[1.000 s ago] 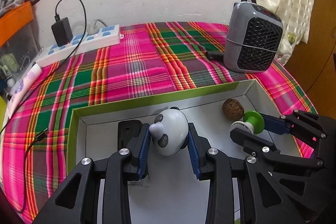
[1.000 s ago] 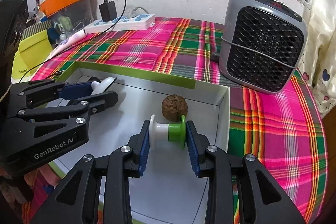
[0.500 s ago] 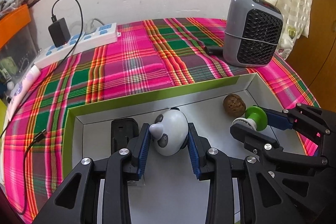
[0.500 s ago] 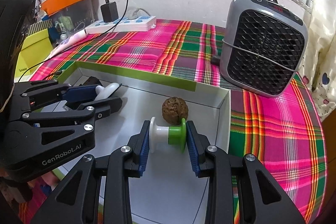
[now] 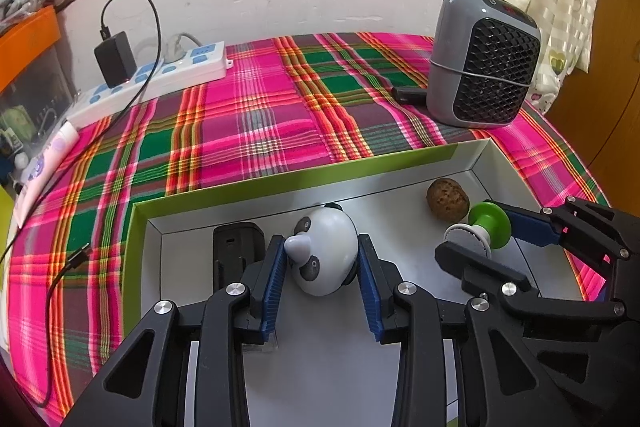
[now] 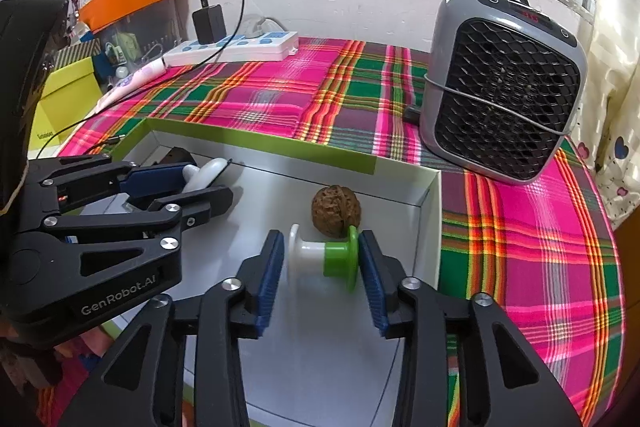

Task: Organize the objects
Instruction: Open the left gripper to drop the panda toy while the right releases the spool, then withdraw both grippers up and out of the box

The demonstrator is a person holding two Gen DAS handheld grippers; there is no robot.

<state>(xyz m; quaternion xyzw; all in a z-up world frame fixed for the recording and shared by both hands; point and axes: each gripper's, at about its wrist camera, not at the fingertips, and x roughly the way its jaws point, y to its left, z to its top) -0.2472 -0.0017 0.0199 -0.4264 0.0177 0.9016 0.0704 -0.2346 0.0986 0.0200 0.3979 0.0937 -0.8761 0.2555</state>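
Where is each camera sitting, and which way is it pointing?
Left wrist: on the left gripper, looking forward and down into the box; its fingers clamp the panda toy, right gripper alongside.
Right wrist: on the right gripper, same direction; its jaws have just been opening and flank the spool without pressing.
Shared: box, walnut, heater, both grippers.

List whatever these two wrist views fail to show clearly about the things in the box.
- Black device: left wrist view, lower part behind a left gripper finger; right wrist view shows only a corner.
- Panda toy: right wrist view, mostly hidden by the left gripper's fingers.
- Spool: right gripper jaws have just been opening; the white end looks clear of its pad, contact at the green end unclear.
- Box: near wall cut off in both views.
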